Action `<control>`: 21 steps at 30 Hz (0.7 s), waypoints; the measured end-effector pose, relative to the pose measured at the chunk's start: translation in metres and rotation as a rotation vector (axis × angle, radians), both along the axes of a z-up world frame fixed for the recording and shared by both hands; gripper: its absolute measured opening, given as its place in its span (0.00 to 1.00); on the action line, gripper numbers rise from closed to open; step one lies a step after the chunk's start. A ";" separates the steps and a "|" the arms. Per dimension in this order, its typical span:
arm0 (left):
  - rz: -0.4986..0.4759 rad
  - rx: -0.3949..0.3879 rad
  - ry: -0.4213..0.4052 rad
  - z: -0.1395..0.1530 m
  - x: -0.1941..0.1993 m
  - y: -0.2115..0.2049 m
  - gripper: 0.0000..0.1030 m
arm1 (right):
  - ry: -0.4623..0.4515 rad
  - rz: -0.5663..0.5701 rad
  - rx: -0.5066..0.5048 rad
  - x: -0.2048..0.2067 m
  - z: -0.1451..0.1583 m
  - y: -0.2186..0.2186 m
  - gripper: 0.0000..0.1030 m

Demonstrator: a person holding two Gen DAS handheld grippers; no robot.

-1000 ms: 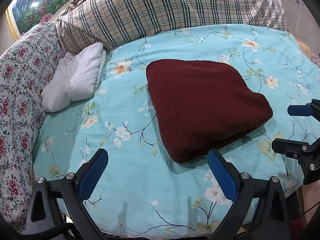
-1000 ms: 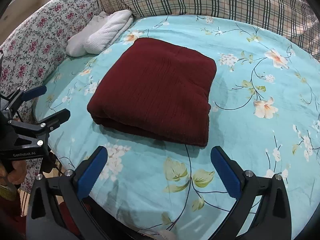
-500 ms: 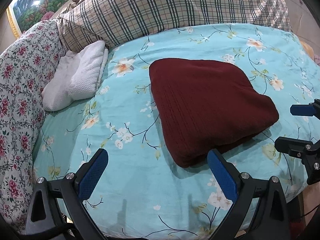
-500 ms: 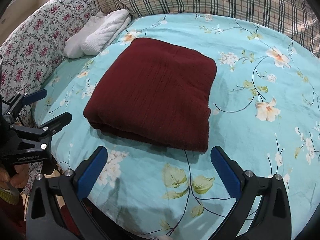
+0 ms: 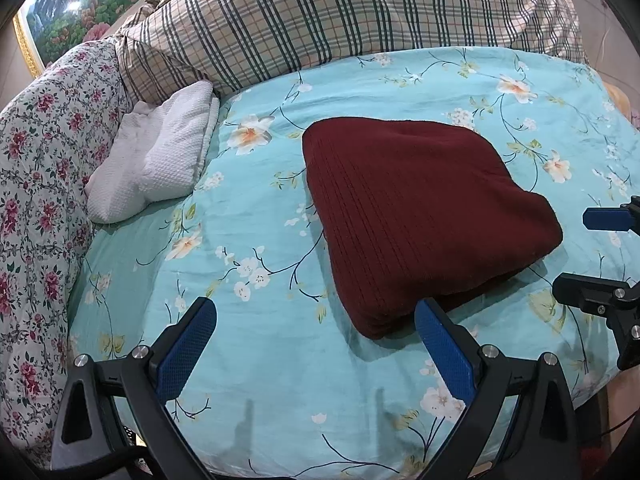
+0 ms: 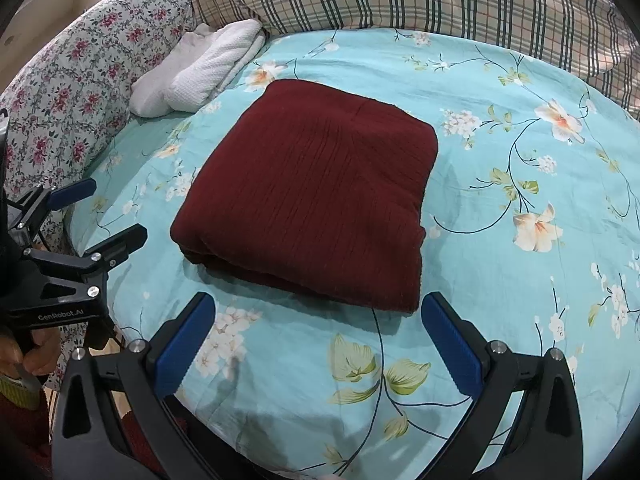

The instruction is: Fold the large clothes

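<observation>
A dark red knitted garment (image 5: 420, 216) lies folded into a thick square on the turquoise floral bedsheet (image 5: 248, 352); it also shows in the right wrist view (image 6: 316, 192). My left gripper (image 5: 316, 344) is open and empty, held above the sheet just short of the garment's near left corner. My right gripper (image 6: 320, 340) is open and empty, held just short of the garment's near edge. Each gripper shows in the other's view, the right one (image 5: 600, 256) at the right edge, the left one (image 6: 92, 216) at the left edge.
A folded white textured cloth (image 5: 156, 164) lies at the back left of the bed. A plaid quilt (image 5: 340, 12) is bunched along the back. A floral quilt (image 5: 36, 184) runs down the left side. The bed's front edge is just under the grippers.
Both grippers have drawn slightly back and up from the folded garment, which sits a little farther away in both views. Both stay open.
</observation>
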State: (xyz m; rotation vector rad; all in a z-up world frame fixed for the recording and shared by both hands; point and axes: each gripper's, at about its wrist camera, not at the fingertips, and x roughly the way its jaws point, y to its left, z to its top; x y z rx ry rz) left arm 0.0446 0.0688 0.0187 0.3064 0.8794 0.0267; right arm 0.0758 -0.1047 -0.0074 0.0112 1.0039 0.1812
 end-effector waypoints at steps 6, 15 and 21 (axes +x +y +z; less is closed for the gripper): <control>0.001 -0.008 0.007 -0.001 0.002 0.001 0.97 | 0.004 0.006 0.007 0.003 -0.002 -0.001 0.99; -0.001 -0.006 0.004 0.001 0.006 0.002 0.97 | 0.000 0.012 0.011 0.005 0.003 0.000 1.00; 0.003 -0.001 0.005 0.001 0.008 0.002 0.97 | 0.002 0.018 0.016 0.007 0.005 -0.001 0.99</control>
